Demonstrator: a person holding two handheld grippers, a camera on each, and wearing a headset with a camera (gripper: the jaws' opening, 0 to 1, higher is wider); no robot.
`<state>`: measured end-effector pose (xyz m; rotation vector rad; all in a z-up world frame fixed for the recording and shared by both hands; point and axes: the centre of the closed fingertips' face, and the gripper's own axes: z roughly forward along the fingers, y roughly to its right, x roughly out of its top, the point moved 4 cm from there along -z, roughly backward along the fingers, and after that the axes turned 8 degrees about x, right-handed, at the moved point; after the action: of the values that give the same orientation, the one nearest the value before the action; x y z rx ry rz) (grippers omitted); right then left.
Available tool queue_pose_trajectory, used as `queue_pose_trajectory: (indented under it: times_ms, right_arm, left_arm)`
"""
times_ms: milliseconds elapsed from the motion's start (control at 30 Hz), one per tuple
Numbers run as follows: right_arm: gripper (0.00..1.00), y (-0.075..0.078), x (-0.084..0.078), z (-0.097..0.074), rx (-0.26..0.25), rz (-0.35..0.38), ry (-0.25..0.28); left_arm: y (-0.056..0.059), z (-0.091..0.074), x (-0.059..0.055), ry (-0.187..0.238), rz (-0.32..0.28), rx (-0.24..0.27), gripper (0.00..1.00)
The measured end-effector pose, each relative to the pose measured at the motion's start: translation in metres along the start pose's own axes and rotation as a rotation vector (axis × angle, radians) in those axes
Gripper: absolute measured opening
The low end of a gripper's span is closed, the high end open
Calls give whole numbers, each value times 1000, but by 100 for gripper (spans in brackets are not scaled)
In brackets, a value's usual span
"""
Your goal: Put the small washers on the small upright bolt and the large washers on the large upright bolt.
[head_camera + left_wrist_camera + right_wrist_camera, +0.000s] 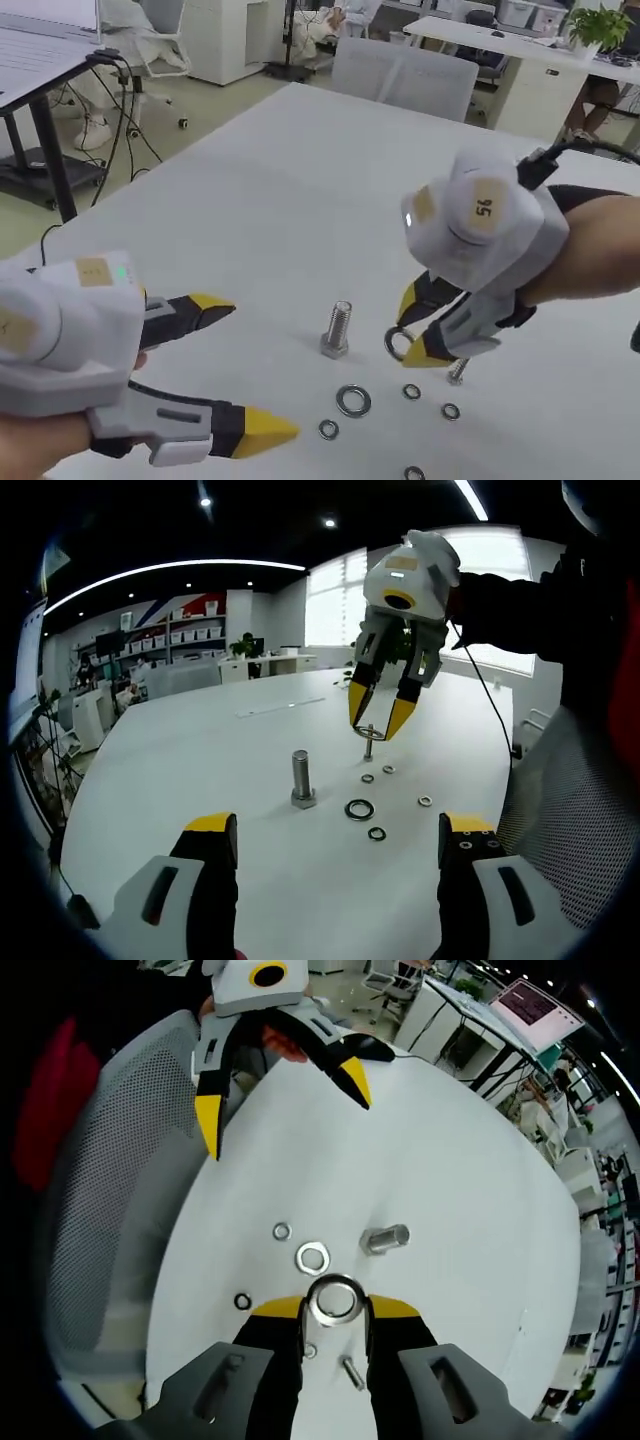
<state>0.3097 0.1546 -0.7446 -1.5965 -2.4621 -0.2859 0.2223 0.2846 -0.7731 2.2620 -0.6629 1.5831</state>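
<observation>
My right gripper (412,335) is shut on a large washer (388,343), held just above the table between the large upright bolt (337,330) and the small upright bolt (457,372). In the right gripper view the held washer (314,1300) sits between the yellow tips, with the large bolt (385,1238) ahead and the small bolt (352,1372) below. Another large washer (353,400) and several small washers (411,391) lie flat near the bolts. My left gripper (245,368) is open at the lower left, nothing between its jaws, well short of the large bolt (302,778).
The white table (270,200) stretches away behind the bolts. An office chair (405,80) stands at its far edge, and a desk with cables (50,80) is off to the left. A mesh chair back (110,1190) shows beside the table.
</observation>
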Motion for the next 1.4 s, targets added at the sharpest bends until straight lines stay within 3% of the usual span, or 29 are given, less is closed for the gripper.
queue_pose_trajectory:
  times_ms: [333, 633, 933, 1400]
  right_arm:
    - [24, 20, 16, -7, -31, -28, 8]
    - [24, 33, 24, -1, -21, -42, 8]
    - [24, 47, 32, 9, 11, -48, 9]
    - [24, 53, 36, 25, 88, -58, -38]
  left_arm:
    - [-3, 1, -3, -2, 29, 25, 82]
    - [-6, 2, -4, -6, 44, 39, 82]
    - [-6, 4, -5, -7, 46, 36, 81]
    - [-8, 6, -5, -3, 43, 39, 80]
